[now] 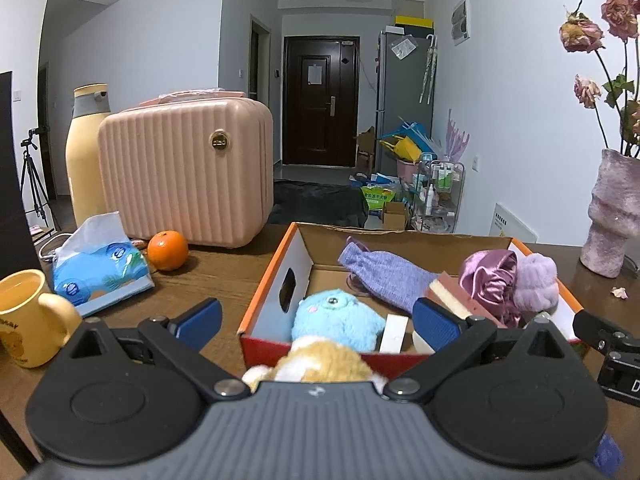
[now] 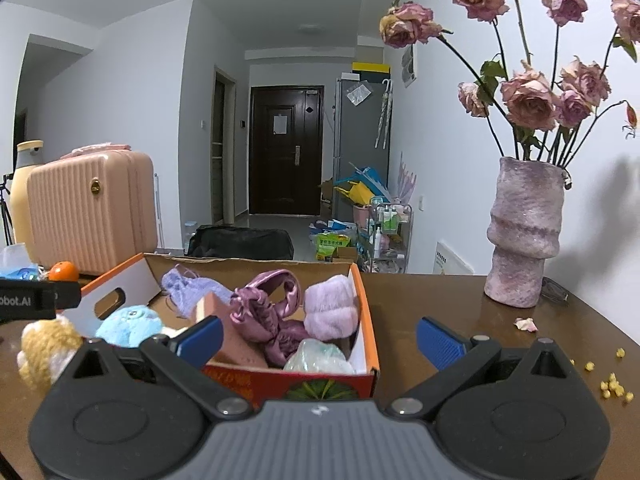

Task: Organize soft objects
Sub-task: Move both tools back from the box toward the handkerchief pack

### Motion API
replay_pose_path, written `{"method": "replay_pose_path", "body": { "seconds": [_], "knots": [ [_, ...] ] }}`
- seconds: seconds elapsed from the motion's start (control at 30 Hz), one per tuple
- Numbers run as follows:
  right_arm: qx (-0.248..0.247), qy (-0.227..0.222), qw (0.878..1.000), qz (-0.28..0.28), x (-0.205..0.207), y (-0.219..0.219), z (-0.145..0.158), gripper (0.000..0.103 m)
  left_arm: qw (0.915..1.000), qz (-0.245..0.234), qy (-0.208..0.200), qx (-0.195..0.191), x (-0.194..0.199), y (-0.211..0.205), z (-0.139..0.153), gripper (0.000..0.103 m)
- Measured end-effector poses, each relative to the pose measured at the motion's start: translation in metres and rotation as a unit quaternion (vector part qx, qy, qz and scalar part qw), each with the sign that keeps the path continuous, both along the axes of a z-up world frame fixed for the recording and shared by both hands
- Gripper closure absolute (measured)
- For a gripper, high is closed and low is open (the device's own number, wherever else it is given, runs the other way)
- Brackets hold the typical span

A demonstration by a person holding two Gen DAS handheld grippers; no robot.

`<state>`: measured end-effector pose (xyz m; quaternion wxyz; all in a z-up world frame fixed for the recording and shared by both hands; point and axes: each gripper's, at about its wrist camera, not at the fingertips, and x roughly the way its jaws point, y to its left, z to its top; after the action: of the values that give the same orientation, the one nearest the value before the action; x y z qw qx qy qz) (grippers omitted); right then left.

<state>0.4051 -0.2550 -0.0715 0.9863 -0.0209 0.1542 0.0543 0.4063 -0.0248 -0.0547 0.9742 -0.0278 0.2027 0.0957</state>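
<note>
The left gripper (image 1: pixel 316 322) is held wide apart and empty, low over the near edge of the box (image 1: pixel 262 280). A tan plush toy (image 1: pixel 320 364) is seen just in front of its base, outside the near wall of the box and between the spread fingers. The right gripper (image 2: pixel 318 338) is likewise apart and holds nothing, at the box's near right corner.

Inside the box are noted a blue plush toy (image 1: pixel 338 314), a lilac knit pouch (image 1: pixel 384 274), a purple satin headband (image 1: pixel 490 278), a fluffy lilac band (image 1: pixel 536 280) and a pink sponge block (image 1: pixel 452 288).

The step in hand is judged to be the gathering of the last soft item. Next, the left gripper would need to be closed on the tan plush toy, lifted over the wall and released inside.
</note>
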Motion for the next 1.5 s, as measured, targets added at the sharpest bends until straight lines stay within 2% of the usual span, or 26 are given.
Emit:
{"method": "replay_pose_path", "body": {
  "seconds": [0.27, 0.83, 1.17, 1.5],
  "knots": [
    [-0.003, -0.01, 1.0, -0.002, -0.035, -0.001, 0.002, 0.0, 1.0, -0.005, -0.002, 0.001, -0.029, 0.001, -0.001, 0.0],
    [-0.002, 0.002, 1.0, -0.013, -0.093, -0.005, -0.01, 0.0, 0.9997, -0.021, 0.01, -0.003, -0.083, 0.006, -0.011, 0.0],
    [-0.009, 0.021, 1.0, -0.014, -0.109, -0.006, -0.022, 0.0, 0.9989, -0.038, 0.025, -0.006, -0.11, 0.01, -0.021, 0.0],
    [-0.013, 0.055, 0.998, -0.014, -0.098, -0.006, -0.03, 0.0, 0.9983, -0.044, 0.035, -0.015, -0.112, 0.013, -0.024, 0.0]
  ]
}}
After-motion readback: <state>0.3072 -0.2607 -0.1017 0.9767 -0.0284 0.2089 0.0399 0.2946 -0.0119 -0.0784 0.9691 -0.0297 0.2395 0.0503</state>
